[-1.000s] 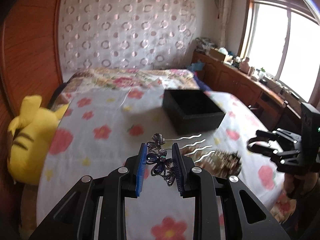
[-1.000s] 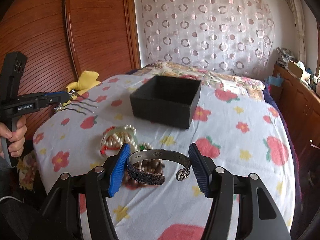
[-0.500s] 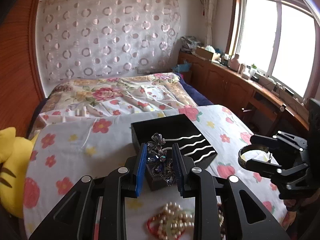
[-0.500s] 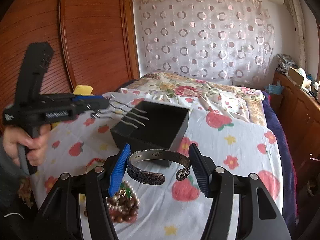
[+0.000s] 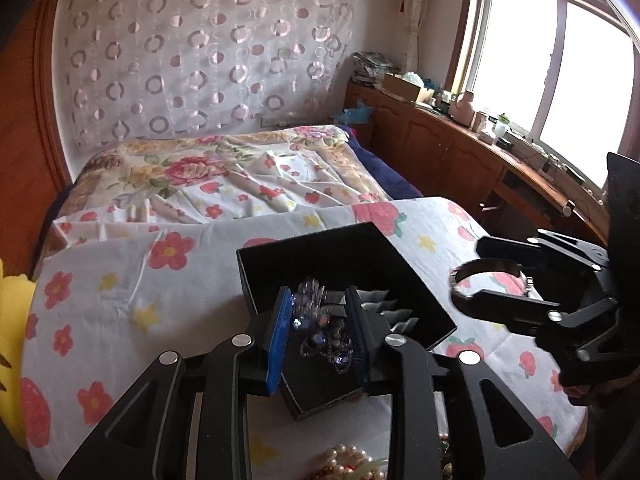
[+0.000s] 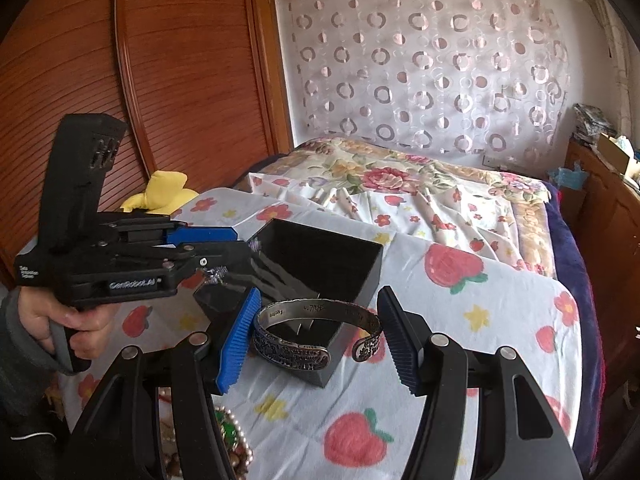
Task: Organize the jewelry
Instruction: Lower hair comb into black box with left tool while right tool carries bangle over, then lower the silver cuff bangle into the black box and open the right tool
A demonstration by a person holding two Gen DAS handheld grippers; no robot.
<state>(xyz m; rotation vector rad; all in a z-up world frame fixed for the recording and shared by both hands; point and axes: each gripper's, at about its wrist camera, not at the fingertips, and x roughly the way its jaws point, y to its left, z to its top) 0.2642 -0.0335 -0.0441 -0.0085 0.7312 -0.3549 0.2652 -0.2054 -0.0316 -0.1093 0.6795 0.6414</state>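
Left hand-held gripper (image 5: 320, 332) clamped on hair comb (image 5: 320, 328), held over near corner of black box (image 5: 360, 252) on the bed. Right hand-held gripper (image 6: 316, 336) clamped on silver bangle (image 6: 316, 332), just beside box. Advice: lower comb inside walls before releasing; bangle next.

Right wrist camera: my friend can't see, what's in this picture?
The right gripper holds a silver cuff bracelet beside an open black box on a flowery bedsheet. The left gripper reaches over the box.
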